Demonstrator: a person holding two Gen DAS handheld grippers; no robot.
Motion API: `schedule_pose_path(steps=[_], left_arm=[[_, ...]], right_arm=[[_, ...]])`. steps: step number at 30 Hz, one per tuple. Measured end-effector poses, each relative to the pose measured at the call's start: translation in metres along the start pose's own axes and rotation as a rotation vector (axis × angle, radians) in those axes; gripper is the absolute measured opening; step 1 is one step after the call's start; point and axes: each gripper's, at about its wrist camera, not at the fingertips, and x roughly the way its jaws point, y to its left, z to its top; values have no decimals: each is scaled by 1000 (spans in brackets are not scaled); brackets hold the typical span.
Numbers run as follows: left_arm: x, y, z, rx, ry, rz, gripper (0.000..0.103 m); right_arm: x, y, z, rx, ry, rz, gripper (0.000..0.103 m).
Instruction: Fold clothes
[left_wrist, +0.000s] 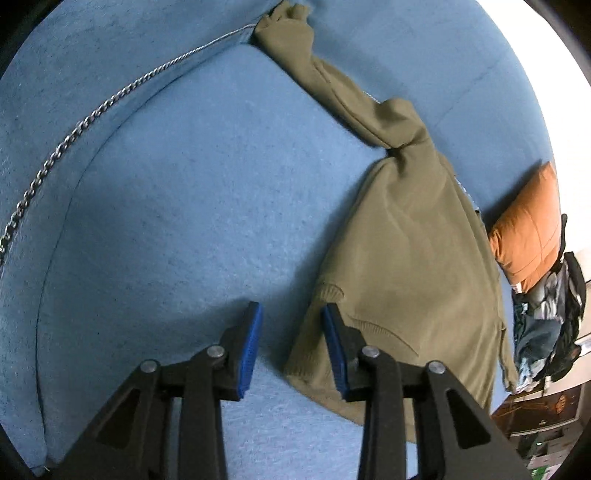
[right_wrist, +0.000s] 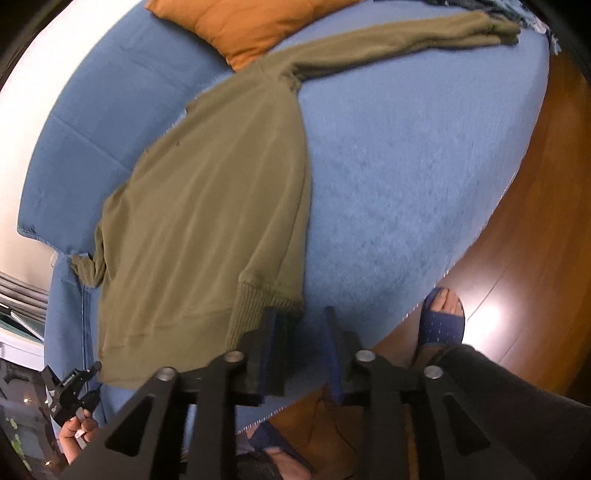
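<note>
Left wrist view: the left gripper (left_wrist: 291, 325) has its 2 blue-padded jaws spread wide apart, holding nothing. The right-hand pad overlaps the ribbed hem corner of the olive sweatshirt (left_wrist: 413, 258); contact cannot be confirmed. The left-hand pad stands over bare blue sofa cushion (left_wrist: 184, 203). The sweatshirt lies flat on the cushion, ahead and to the right of the jaws, with 1 sleeve (left_wrist: 325, 77) running up to the seam where a metal chain (left_wrist: 85, 123) lies. An orange pillow (left_wrist: 528, 225) sits at the right edge.

Right wrist view: the right gripper (right_wrist: 299, 332) has its 2 jaws apart, gripping nothing. The left-hand pad sits at the ribbed cuff (right_wrist: 255, 310) of the sweatshirt (right_wrist: 207, 206); the image is blurred, so contact is uncertain. The garment spreads ahead and left of the jaws, 1 sleeve (right_wrist: 406, 37) extending toward the upper right. A foot in a blue slipper (right_wrist: 443, 317) stands on the wooden floor (right_wrist: 535, 221).
</note>
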Motion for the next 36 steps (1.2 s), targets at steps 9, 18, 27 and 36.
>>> schedule_pose_path(steps=[9, 18, 27, 36], left_arm=[[9, -22, -6, 105, 26, -6, 25], [-46, -38, -31, 263, -114, 13, 4], [-89, -51, -81, 275, -236, 66, 4], [-80, -48, -86, 237, -260, 285, 0]], right_arm=[[14, 14, -8, -49, 68, -14, 47], [-18, 16, -6, -70, -49, -133, 8], [-42, 4, -17, -134, -58, -266, 8], [-31, -4, -13, -131, 10, -271, 8]])
